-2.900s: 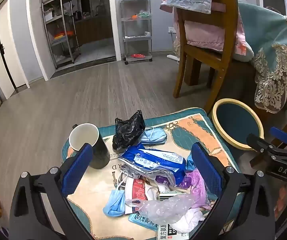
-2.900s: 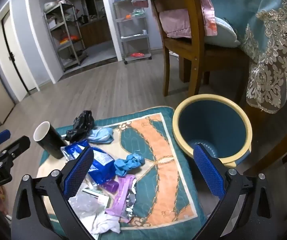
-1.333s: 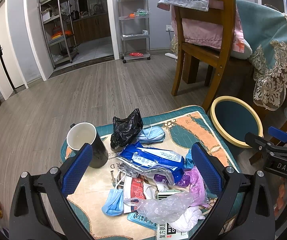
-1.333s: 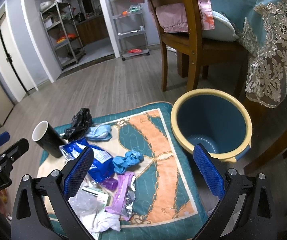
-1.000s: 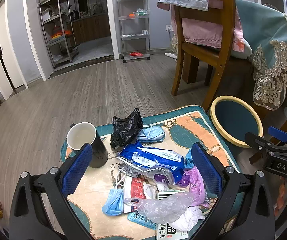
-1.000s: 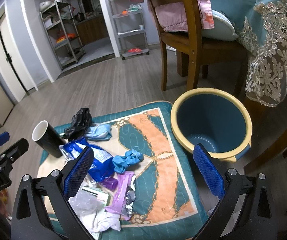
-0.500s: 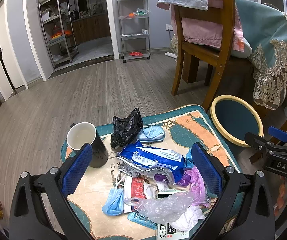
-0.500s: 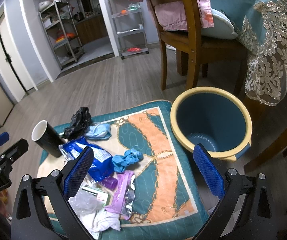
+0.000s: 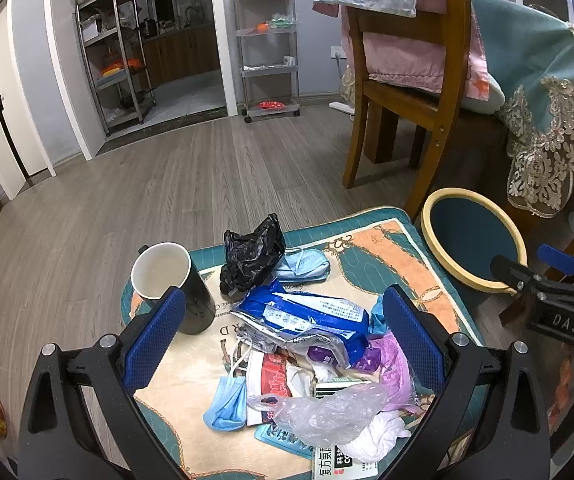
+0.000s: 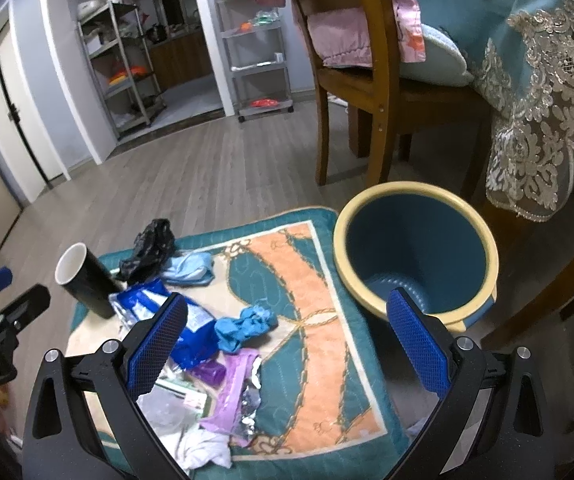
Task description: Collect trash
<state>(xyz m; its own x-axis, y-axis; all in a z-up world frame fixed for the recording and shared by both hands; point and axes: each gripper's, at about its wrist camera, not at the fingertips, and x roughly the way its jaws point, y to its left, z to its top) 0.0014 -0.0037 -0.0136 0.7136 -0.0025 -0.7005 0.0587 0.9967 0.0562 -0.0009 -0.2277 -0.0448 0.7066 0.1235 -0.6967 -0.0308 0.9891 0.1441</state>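
blk mug (image 9: 175, 284), blue wrapper (image 9: 307, 312), teal bin (image 10: 415, 240)

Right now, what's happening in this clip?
A trash pickup, not yet begun. The left gripper and right gripper both hover with jaws open, holding nothing. Litter sits heaped on the floor mat: a blue wipes pack, a black plastic bag, face masks, wrappers, and a crumpled blue glove. A black cup stands upright beside the heap. The teal bin beside the mat looks empty.
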